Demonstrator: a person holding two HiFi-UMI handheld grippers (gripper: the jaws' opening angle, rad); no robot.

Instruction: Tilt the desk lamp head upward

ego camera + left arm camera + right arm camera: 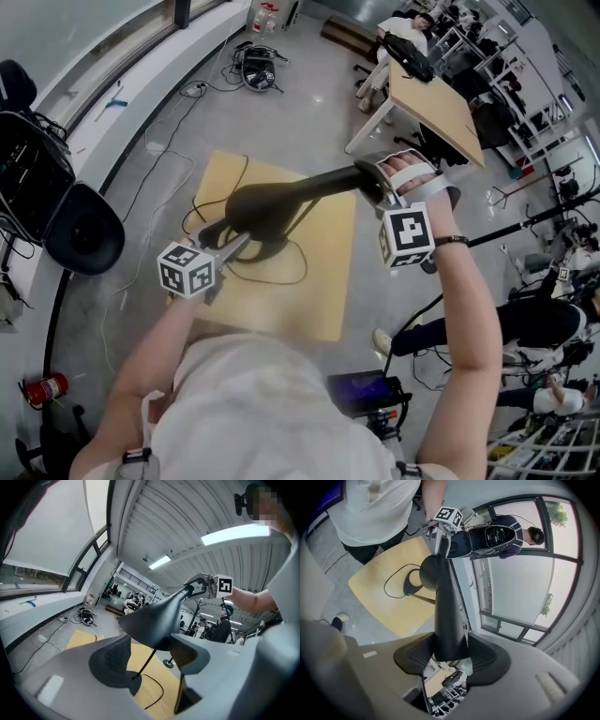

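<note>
The black desk lamp's cone-shaped head [272, 202] hangs over the yellow table [319, 300]. My right gripper [375, 180] is shut on the head's narrow neck end; in the right gripper view [451, 653] both pads press the black cone [443, 602]. Far below it lie the round base [412, 581] and its looped cable. My left gripper [228, 246] sits at the wide shade end. Its jaws stand open [150, 656], with the shade [150, 620] just beyond and above the pads and not pressed by them.
A second wooden table [431, 108] stands at the upper right with a seated person behind it. A black office chair [80, 230] is at the left, a fire extinguisher [42, 389] at the lower left, cables [258, 70] on the floor, equipment at the right.
</note>
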